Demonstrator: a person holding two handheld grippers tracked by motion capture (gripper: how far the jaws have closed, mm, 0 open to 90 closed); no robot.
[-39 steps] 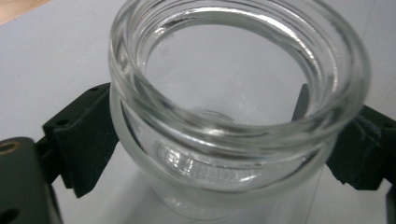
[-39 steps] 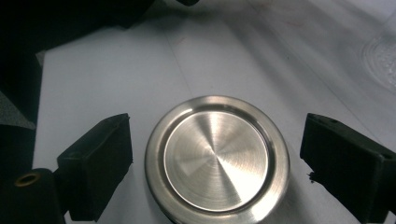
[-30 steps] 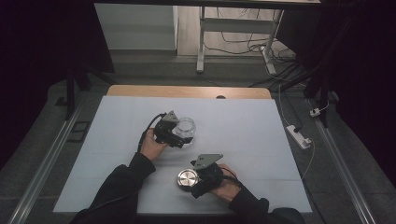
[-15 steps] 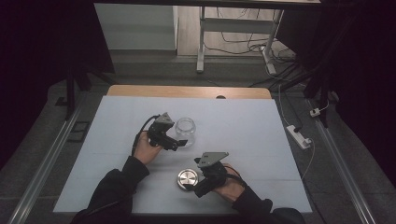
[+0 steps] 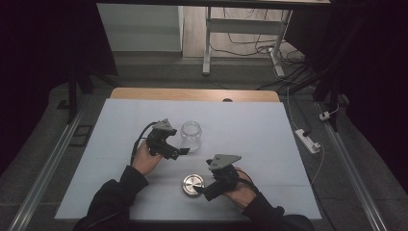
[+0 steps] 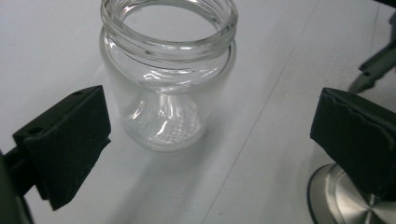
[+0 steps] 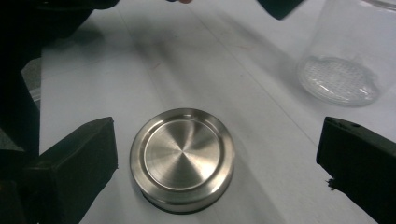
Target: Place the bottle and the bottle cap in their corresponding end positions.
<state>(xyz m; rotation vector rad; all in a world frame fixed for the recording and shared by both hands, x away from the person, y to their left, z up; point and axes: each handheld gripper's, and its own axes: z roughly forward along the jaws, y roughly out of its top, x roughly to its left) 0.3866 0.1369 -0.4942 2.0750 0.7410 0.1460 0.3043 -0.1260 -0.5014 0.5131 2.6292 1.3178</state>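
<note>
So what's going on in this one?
A person works at a white table with a claw in each hand. The left claw has just been opening and sits beside a clear glass jar that stands upright, lidless and free of the pads. The right claw has also just been opening, with a round brushed-metal lid lying flat on the table between its spread jaws, untouched.

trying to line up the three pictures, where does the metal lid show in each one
High view: the metal lid lies flat on the white table cover, low and centre, just left of the right gripper.
Left gripper view: only its edge shows, bottom right corner, under the right-hand jaw.
Right gripper view: lower middle, between the two open jaws, touching neither.
Shared landmark: the open glass jar, standing upright beyond the lid.
</note>
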